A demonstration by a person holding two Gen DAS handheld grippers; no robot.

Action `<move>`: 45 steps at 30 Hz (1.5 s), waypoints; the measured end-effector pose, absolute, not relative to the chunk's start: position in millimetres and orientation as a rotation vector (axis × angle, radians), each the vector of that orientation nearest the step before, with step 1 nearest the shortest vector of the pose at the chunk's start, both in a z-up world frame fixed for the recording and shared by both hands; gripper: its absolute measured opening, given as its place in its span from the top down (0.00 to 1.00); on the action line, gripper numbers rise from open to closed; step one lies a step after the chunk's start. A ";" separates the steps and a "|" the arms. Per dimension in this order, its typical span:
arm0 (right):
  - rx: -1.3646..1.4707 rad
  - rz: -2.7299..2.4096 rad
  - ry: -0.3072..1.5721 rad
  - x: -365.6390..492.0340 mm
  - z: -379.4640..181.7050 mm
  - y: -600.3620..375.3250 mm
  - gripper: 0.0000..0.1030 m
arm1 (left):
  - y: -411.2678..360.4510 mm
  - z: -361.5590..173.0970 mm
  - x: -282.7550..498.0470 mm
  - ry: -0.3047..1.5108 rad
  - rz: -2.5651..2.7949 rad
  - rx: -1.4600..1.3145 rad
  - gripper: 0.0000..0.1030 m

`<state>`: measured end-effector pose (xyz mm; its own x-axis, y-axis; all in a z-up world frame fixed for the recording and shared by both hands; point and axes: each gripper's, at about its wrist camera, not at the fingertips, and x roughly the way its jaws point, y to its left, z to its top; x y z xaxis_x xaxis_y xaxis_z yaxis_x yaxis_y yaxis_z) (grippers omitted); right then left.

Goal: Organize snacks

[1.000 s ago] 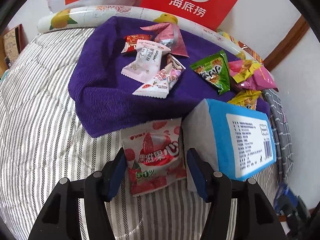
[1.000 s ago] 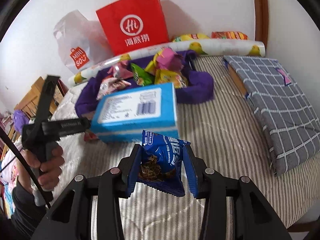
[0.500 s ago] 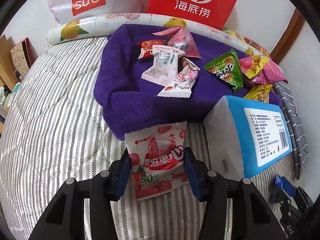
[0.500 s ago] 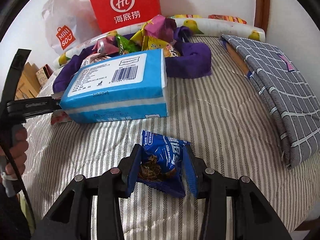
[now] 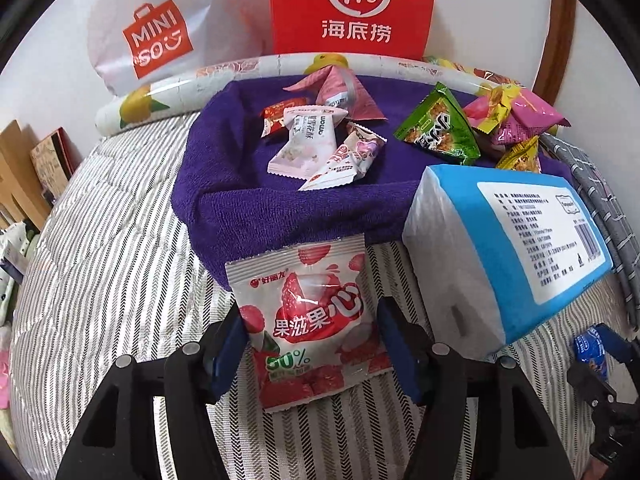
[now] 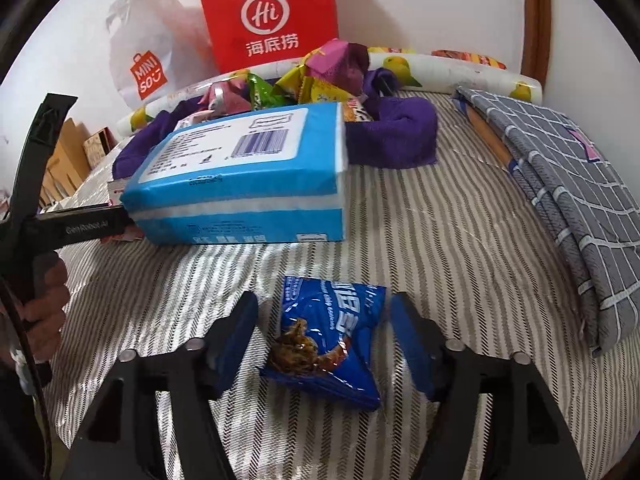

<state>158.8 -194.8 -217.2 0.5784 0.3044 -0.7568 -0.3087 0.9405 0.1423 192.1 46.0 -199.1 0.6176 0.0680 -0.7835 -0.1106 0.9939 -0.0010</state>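
My left gripper (image 5: 310,344) is shut on a red and white strawberry snack packet (image 5: 312,328), held just above the striped bedding in front of the purple towel (image 5: 240,208). Several snack packets lie on the towel, among them a white and pink one (image 5: 304,144) and a green one (image 5: 440,128). My right gripper (image 6: 324,336) is open, its fingers apart on either side of a blue snack packet (image 6: 324,336) that lies on the bedding. The same blue packet shows at the right edge of the left wrist view (image 5: 592,348).
A blue tissue pack (image 6: 244,176) lies between the two grippers, next to the towel (image 6: 396,136). A red paper bag (image 5: 352,8) and a white Miniso bag (image 5: 160,36) stand against the wall behind a rolled mat (image 5: 168,92). A grey checked cloth (image 6: 568,184) lies at right.
My right gripper has opened and let go of the blue packet, which now rests on the bedding. My left gripper closed on the strawberry packet and moved forward with it.
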 end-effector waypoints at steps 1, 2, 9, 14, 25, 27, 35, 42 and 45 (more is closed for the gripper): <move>-0.007 0.361 0.883 159.2 -217.4 -193.8 0.29 | 46.2 -199.1 190.6 0.888 0.105 -0.054 0.40; -0.011 0.364 0.884 159.7 -217.2 -193.4 0.29 | 46.3 -199.4 189.2 0.877 0.107 -0.058 0.40; -0.001 0.392 0.900 162.6 -217.2 -193.5 0.25 | 46.3 -199.7 186.9 0.865 0.108 -0.067 0.40; -0.118 0.365 0.910 161.2 -219.4 -177.8 0.22 | 48.1 -198.7 186.4 0.863 0.103 -0.073 0.40; -0.084 0.340 0.895 158.4 -219.3 -184.3 0.33 | 54.3 -196.5 186.0 0.853 0.090 -0.104 0.41; -0.064 0.326 0.888 157.9 -218.7 -189.9 0.41 | 58.6 -195.7 183.9 0.844 0.092 -0.127 0.46; -0.078 0.274 0.885 151.8 -215.1 -192.4 0.55 | 58.6 -192.9 173.9 0.861 0.078 -0.122 0.53; 0.044 0.279 0.890 145.5 -196.0 -204.9 0.57 | 63.6 -172.0 156.8 0.862 0.034 -0.171 0.53; 0.045 0.280 0.866 140.3 -183.4 -204.1 0.57 | 65.9 -164.5 149.7 0.861 0.037 -0.178 0.53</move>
